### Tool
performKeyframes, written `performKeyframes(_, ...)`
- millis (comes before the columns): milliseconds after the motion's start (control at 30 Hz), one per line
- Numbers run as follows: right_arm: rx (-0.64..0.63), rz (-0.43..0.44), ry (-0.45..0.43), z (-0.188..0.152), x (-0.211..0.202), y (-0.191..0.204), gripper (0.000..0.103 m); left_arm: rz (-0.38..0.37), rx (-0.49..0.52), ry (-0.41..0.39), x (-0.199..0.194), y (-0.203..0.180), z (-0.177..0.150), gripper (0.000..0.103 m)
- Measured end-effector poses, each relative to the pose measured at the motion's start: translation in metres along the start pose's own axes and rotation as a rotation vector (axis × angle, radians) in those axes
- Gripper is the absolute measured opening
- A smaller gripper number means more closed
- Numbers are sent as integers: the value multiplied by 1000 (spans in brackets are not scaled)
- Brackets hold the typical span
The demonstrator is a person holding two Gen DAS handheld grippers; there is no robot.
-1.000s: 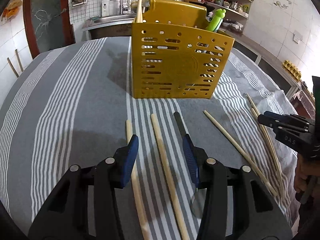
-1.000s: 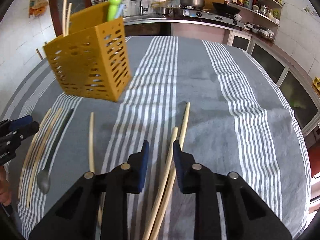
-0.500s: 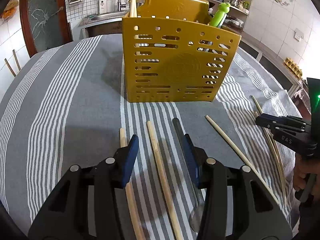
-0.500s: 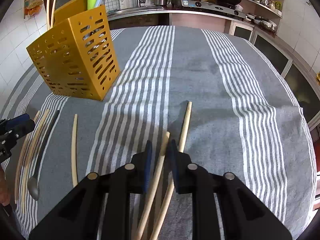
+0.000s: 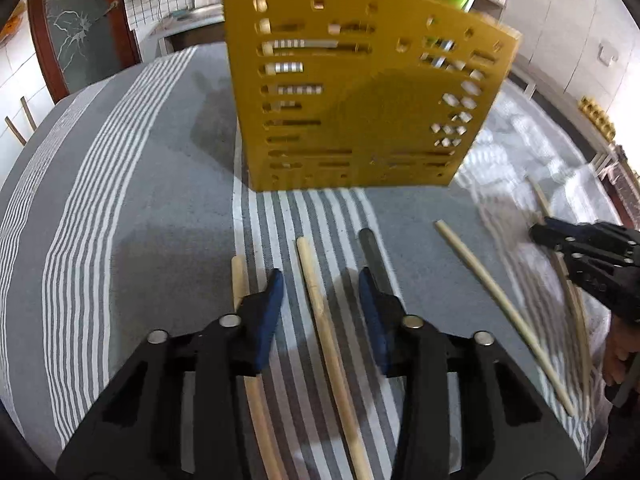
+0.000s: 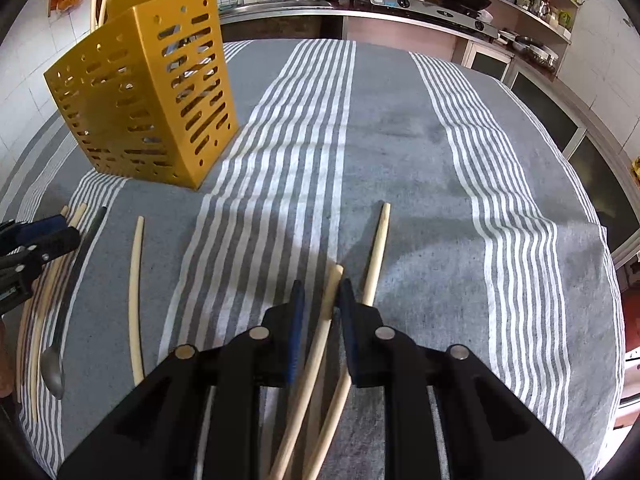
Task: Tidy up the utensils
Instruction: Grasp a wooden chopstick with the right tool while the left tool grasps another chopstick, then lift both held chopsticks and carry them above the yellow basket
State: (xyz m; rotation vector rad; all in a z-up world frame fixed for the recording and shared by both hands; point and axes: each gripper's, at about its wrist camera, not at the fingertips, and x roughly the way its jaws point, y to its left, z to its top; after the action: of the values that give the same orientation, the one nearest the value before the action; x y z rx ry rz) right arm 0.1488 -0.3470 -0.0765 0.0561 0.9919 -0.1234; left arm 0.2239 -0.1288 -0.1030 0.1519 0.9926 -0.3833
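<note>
Left wrist view: the left gripper [image 5: 320, 292] straddles one chopstick [image 5: 320, 320] lying on the striped tablecloth [image 5: 120, 200]. Its jaws are closing; the pads do not yet touch the stick. A second chopstick [image 5: 239, 276] runs under the left finger and is partly hidden. The dark spoon handle [image 5: 370, 252] disappears behind the right finger. Ahead stands the yellow perforated utensil holder [image 5: 360, 92], its top cut off by the frame; its contents are hard to make out. The right edge is motion-blurred.

Right wrist view: the right gripper [image 6: 320, 300] is clamped on a chopstick end [image 6: 334, 280]. A longer chopstick [image 6: 378, 248] passes under the right finger. Whether the pads also press it cannot be told.
</note>
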Motion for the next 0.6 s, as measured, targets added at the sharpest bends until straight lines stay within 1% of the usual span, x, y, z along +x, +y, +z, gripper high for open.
performKeyframes(67,2,0,2,1,1,1,18,19,-2,7,3,-1,3,23)
performKeyframes(200,11,-1,11,2,2,0,19,28,3,20,8,-3,6,17)
performKeyframes(267,0,-13,12,2,3,3,19,34,8,19,9,-3,6,9)
performKeyframes(367,-10,-17,10,2,3,4,18,42,10,19,10,-3,6,4)
performKeyframes(400,-12,-8,5,2,2,4,12,39,5,20,9,-2,6,4)
performKeyframes(433,-3,2,1,2,2,3,9,34,-1,21,9,-1,7,4)
performKeyframes(533,26,13,-7,2,0,2,7,23,-18,19,6,2,8,4)
performKeyframes(600,46,40,-17,4,-5,0,6,2,-28,11,1,3,9,4)
